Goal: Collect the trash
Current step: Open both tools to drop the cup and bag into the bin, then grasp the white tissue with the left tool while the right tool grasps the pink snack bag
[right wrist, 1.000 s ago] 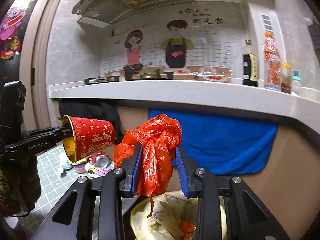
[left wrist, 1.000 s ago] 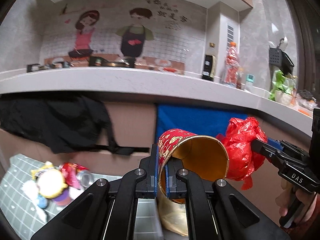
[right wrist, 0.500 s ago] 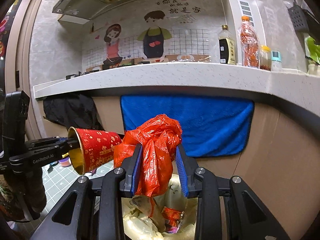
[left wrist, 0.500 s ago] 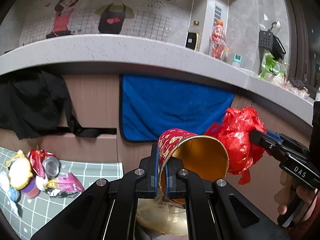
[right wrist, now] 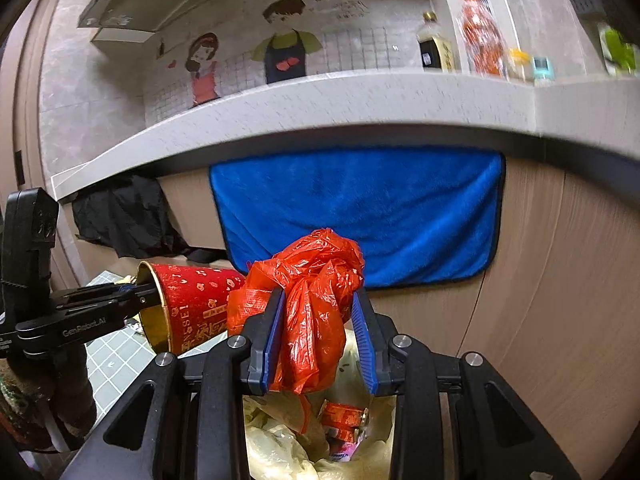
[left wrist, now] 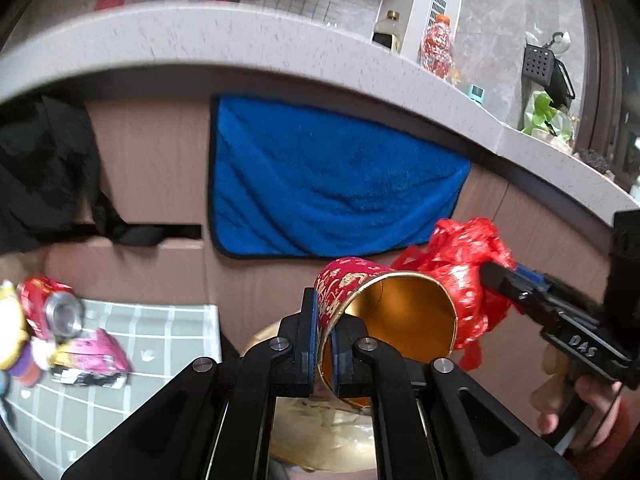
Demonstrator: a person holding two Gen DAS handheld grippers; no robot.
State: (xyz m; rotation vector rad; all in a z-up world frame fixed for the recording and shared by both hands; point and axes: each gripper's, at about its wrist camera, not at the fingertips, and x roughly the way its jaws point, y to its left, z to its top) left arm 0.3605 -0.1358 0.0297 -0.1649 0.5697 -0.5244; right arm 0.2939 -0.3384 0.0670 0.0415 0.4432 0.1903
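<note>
My left gripper (left wrist: pixel 325 340) is shut on the rim of a red and gold paper cup (left wrist: pixel 384 312), held on its side; the cup also shows in the right wrist view (right wrist: pixel 192 306). My right gripper (right wrist: pixel 318 344) is shut on a crumpled red plastic bag (right wrist: pixel 312 300), which also shows in the left wrist view (left wrist: pixel 468 276) touching the cup. Both hang over a trash bin lined with a pale yellow bag (right wrist: pixel 280 444) that holds other wrappers. More trash lies on the grey checked mat (left wrist: pixel 120 392): a crushed red can (left wrist: pixel 52 308) and a pink wrapper (left wrist: pixel 96 356).
A blue towel (right wrist: pixel 360 208) hangs on the wood cabinet front under a grey stone counter (right wrist: pixel 320 100). Bottles (right wrist: pixel 480 40) stand on the counter. Black cloth (left wrist: pixel 40 172) hangs at the left.
Both grippers have moved right and down toward the bin with their loads. The counter has risen in view, and the bin's inside shows more fully below the right gripper.
</note>
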